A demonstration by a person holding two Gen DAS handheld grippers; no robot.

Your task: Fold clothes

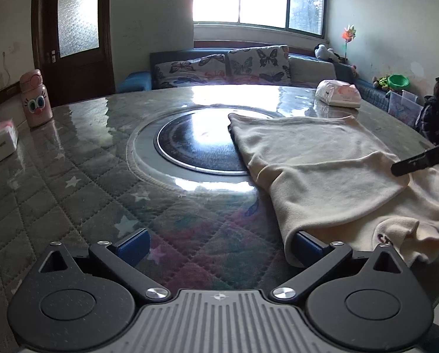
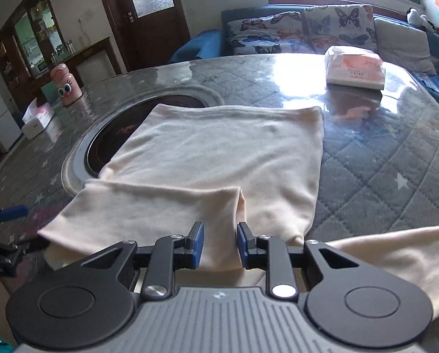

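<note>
Quilted grey table cover (image 2: pixel 381 176) under glass carries the cream knit top (image 2: pixel 219 153) mid-frame, one sleeve folded across its lower left. My right gripper (image 2: pixel 220 242) stands part-open astride that sleeve's cuff; my left gripper (image 1: pixel 219 245) gapes wide at the garment's corner, holding nothing. I'd pinch only one layer and keep each crease straight.

Cream garment (image 2: pixel 219 158): near hem hidden beneath right gripper (image 2: pixel 220 245); right sleeve cut off by the frame edge. Round inset (image 2: pixel 107 144) in table: far side of it covered by the garment. Tissue pack (image 2: pixel 355 67) beyond the garment: print illegible.
</note>
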